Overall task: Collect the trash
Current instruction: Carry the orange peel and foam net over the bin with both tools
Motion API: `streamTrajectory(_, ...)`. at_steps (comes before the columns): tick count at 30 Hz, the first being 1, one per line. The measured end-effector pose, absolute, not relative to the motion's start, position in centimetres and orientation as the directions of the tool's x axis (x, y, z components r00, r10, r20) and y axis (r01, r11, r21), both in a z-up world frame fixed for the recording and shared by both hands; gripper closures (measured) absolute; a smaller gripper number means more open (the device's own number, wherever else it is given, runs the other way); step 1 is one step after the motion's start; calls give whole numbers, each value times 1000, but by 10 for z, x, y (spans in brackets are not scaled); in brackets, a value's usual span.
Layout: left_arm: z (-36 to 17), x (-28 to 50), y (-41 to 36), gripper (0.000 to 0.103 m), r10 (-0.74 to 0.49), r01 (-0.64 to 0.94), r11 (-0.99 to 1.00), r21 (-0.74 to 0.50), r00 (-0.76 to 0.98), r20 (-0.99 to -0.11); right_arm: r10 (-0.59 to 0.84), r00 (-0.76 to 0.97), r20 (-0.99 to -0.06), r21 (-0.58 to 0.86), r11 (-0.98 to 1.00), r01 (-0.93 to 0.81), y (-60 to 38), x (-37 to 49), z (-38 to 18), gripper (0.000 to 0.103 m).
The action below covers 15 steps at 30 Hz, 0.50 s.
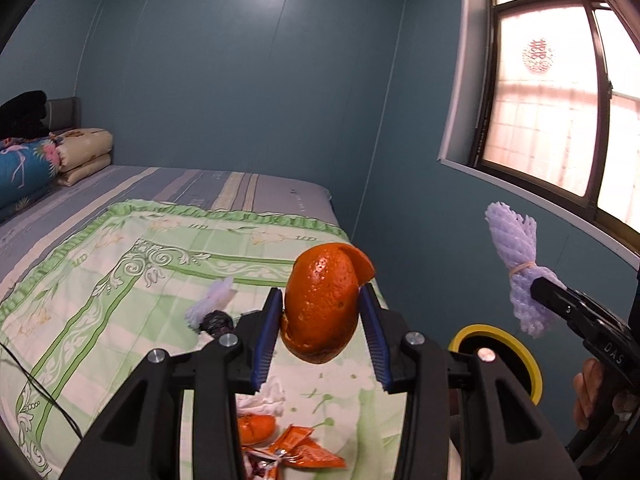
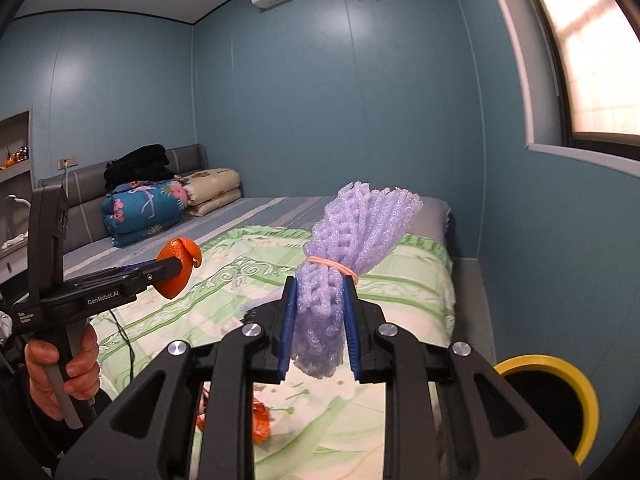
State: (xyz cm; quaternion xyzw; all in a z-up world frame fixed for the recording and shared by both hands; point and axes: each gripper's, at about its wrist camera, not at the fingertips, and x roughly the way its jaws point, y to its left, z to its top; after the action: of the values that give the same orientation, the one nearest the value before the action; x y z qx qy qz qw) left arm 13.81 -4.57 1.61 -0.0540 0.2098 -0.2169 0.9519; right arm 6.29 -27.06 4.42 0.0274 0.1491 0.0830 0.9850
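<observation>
Above the bed with its green-bordered quilt, the left claw is gripping a piece of orange peel between its blue pads, holding it clear of the covers. At about three o'clock from it in the left wrist view, the right claw is clamping a bundle of purple foam netting tied with a rubber band, also up in the air. Down at five o'clock in the right wrist view, a yellow-rimmed bin is standing beside the bed. On the quilt, at six o'clock under the left claw, orange wrappers, a crumpled tissue and more peel are lying, and a white foam net is resting at nine o'clock.
</observation>
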Motion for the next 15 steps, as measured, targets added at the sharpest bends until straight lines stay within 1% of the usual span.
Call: streamTrajectory(15,33,123,-126,65,-565,546,822,-164,746,-352,27,969,-246,67,998,-10,-318,28,57,82)
